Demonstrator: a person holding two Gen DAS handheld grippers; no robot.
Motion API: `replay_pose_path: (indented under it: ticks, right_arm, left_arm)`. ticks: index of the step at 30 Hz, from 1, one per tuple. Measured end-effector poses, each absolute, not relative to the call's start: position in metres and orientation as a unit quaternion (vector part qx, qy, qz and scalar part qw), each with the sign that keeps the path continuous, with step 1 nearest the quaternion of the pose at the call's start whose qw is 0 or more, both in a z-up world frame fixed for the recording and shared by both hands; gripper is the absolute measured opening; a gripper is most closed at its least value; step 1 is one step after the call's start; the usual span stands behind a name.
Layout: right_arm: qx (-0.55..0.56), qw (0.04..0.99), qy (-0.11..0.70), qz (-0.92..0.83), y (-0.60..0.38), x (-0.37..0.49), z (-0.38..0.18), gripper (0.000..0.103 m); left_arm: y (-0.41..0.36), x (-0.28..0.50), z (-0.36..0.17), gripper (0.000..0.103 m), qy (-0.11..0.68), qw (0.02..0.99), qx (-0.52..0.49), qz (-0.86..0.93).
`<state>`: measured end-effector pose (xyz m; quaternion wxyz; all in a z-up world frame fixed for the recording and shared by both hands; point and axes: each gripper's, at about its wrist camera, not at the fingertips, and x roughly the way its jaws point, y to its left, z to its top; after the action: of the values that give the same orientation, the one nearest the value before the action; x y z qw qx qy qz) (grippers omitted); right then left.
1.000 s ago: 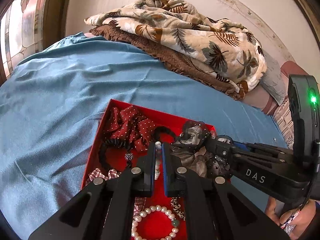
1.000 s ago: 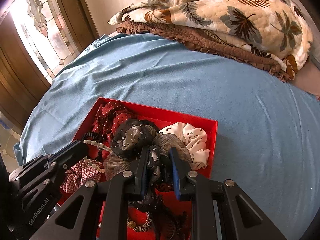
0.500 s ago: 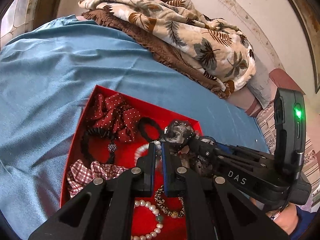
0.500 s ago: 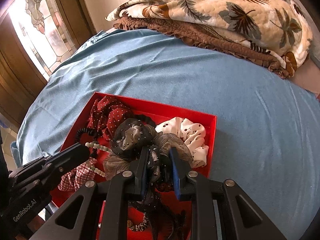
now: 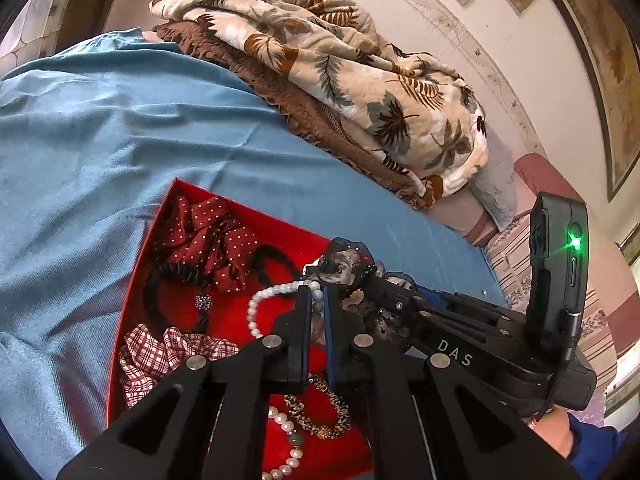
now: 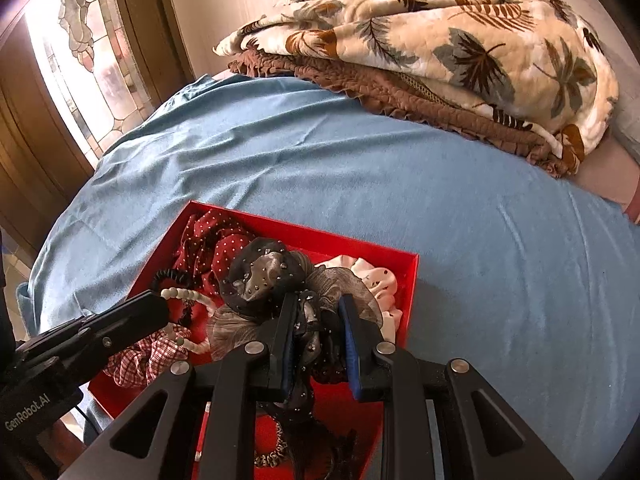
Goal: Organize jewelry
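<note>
Pinching a pearl strand (image 5: 276,290), the left hand-held gripper (image 5: 316,308) nearly closes; the right hand-held gripper (image 6: 318,334) clamps a studded grey scrunchie (image 6: 264,272).

left gripper (image 5: 316,304) | pearl strand (image 5: 276,292) lifted, apparently clear of red tray (image 5: 132,280)

White "DAS" lettering on right gripper (image 5: 360,276) body, seen from left wrist view. "GenRobot.AI" printed on left gripper (image 6: 160,304) body, seen from right wrist view.
</note>
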<state>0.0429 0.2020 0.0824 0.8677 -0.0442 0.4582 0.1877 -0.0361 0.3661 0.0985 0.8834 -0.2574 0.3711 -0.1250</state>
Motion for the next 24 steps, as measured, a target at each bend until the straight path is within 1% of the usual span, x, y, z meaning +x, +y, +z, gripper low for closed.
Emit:
replay_pose_path:
  ticks: [9, 15, 21, 24]
  right_arm:
    - [-0.045, 0.865, 0.462, 0.189, 0.205, 0.043, 0.077, 0.023]
    - [-0.055, 0.871, 0.455, 0.178, 0.205, 0.043, 0.077, 0.023]
    - [-0.077, 0.892, 0.422, 0.142, 0.188, 0.043, 0.088, 0.023]
    - [-0.07, 0.899, 0.415, 0.126, 0.173, 0.045, 0.094, 0.023]
  left_arm:
    - [0.362, -0.035, 0.098, 0.006, 0.375, 0.882, -0.255, -0.127]
    - [0.371, -0.031, 0.089, 0.006, 0.394, 0.879, -0.254, -0.082]
    - [0.398, -0.041, 0.095, 0.006, 0.348, 0.88, -0.311, -0.085]
    - [0.41, -0.048, 0.101, 0.006, 0.319, 0.88, -0.339, -0.093]
